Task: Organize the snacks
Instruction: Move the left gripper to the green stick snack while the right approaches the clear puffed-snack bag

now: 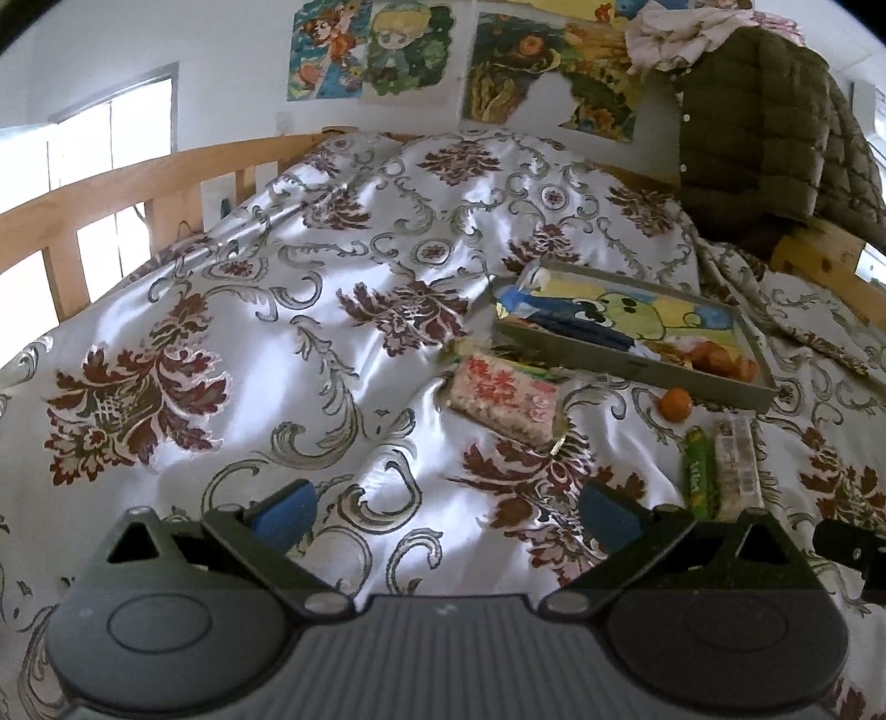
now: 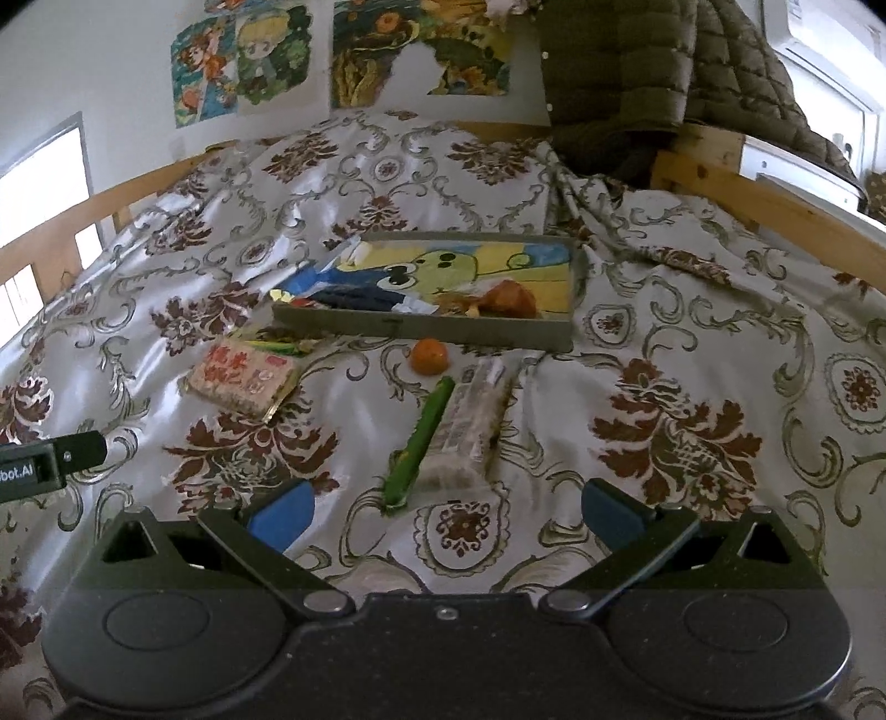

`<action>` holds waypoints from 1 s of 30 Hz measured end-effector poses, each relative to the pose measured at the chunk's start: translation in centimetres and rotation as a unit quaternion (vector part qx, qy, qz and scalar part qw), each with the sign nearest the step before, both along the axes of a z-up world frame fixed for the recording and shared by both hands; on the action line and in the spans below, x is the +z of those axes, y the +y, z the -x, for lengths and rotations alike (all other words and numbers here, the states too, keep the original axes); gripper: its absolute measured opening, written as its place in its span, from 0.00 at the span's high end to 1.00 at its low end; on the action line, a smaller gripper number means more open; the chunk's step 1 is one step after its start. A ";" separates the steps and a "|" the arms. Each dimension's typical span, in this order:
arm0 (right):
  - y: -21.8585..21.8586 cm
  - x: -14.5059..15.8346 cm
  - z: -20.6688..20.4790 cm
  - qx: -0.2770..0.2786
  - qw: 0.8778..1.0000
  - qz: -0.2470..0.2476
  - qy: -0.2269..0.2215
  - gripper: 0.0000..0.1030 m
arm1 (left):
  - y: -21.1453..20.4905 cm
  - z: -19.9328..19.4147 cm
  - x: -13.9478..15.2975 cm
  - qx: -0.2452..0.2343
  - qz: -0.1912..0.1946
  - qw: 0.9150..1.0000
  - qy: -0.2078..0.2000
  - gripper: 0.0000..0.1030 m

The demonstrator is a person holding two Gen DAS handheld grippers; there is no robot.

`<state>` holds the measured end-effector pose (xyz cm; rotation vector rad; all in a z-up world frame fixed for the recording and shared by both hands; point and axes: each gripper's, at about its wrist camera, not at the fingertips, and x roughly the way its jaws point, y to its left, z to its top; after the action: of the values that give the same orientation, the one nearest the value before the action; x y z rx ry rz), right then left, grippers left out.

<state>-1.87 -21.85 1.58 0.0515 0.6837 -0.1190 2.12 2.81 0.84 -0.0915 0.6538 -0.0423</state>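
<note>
The green stick pack [image 2: 421,440] and clear packet [image 2: 470,426] are lying touching on the bedspread [image 2: 692,343], at twelve o'clock from the wide-open, empty right gripper [image 2: 446,512]. The tray [image 2: 421,330] is lying beyond. The left gripper [image 1: 446,512] is also gaping empty. Pinching both packs together, or the soft cloth, is the risk.

A home bedroom. Ahead of the gripper spreads a bed's floral quilt [image 1: 310,310] with wooden rails [image 1: 111,205]. Beyond it hang cartoon posters [image 1: 371,50] and a jacket [image 1: 769,138].
</note>
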 end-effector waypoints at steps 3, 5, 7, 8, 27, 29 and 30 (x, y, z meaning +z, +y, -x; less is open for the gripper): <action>0.2 -0.2 -0.3 0.001 1.000 0.003 0.000 0.01 | 0.0 -0.3 -0.2 0.003 0.001 1.000 0.003 0.00; 0.1 -0.2 -0.5 -0.001 1.000 0.004 -0.003 0.01 | -0.1 -0.5 -0.2 0.004 0.002 1.000 0.002 0.00; 0.0 -0.2 -0.6 -0.006 1.000 0.002 -0.006 0.01 | -0.1 -0.7 -0.3 0.003 0.002 1.000 0.000 0.00; -0.1 -0.2 -0.6 -0.008 1.000 0.001 -0.007 0.01 | -0.1 -0.7 -0.3 0.004 0.002 1.000 0.000 0.00; -0.8 0.1 -2.1 -0.013 1.000 0.000 -0.025 0.01 | -0.4 -2.9 -0.9 0.011 -0.010 1.000 -0.004 0.00; -1.0 0.1 -2.5 -0.008 1.000 0.007 -0.026 0.01 | -0.4 -3.4 -1.1 0.011 -0.013 1.000 -0.002 0.00; -1.2 0.1 -2.6 -0.005 1.000 0.011 -0.027 0.01 | -0.4 -3.6 -1.2 0.010 -0.014 1.000 0.000 0.00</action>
<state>0.78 -23.01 1.63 0.0372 0.6291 -0.1349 5.72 2.46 -0.39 -0.0715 0.6524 -0.0132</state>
